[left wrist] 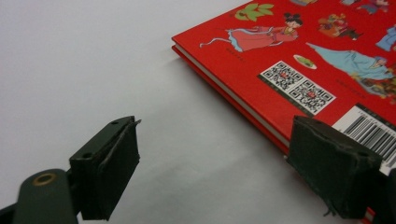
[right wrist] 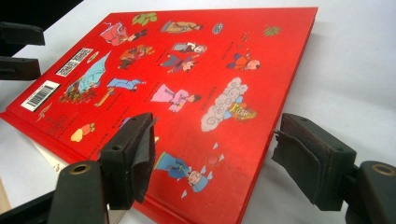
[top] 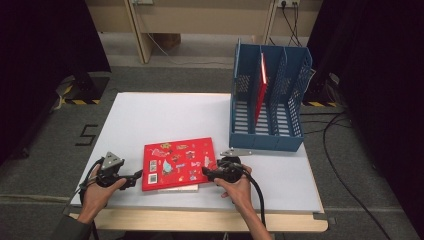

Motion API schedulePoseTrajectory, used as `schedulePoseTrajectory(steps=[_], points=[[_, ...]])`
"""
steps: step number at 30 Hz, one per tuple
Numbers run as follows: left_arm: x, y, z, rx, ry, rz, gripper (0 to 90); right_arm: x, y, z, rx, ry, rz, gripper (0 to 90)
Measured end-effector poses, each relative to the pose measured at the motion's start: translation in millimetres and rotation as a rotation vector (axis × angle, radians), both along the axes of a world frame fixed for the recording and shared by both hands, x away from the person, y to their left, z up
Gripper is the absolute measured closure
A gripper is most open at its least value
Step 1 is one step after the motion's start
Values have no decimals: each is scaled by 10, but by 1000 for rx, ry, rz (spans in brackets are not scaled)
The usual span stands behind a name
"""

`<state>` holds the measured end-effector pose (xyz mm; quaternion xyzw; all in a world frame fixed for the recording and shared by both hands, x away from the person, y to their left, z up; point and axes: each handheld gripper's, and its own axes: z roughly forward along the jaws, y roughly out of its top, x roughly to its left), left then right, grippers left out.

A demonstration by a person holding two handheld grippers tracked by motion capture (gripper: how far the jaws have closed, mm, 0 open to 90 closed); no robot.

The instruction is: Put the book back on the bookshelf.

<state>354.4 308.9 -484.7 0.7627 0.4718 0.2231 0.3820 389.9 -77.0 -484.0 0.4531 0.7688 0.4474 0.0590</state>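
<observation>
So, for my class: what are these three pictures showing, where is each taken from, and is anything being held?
A person sits at a white table with a hand-held two-jaw claw in each hand. The high view looks down from above; the other two come from cameras riding on each claw. A red picture book lies flat between them, and a blue file rack with another red book stands behind. The left claw and right claw are open at the book's edges; nothing is held yet.
</observation>
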Motion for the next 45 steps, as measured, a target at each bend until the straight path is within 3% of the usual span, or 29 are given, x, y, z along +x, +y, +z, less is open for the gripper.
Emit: schedulePoseTrajectory(steps=[6,14,31,36,40,45], points=[[0,-46,12,-13,-6,-9,157,3,-11,-10,9,3,2,287],[19,-50,0,-27,29,-8,152,14,6,-30,4,5,6,288],[12,-48,-10,-33,39,-5,173,32,42,-76,6,34,4,252],[7,-40,-26,-48,47,7,174,40,38,-83,52,68,-24,238],[7,-41,-30,-50,49,6,183,50,25,-83,60,71,-21,253],[5,-48,-45,-49,50,3,200,47,29,-108,130,106,-21,279]])
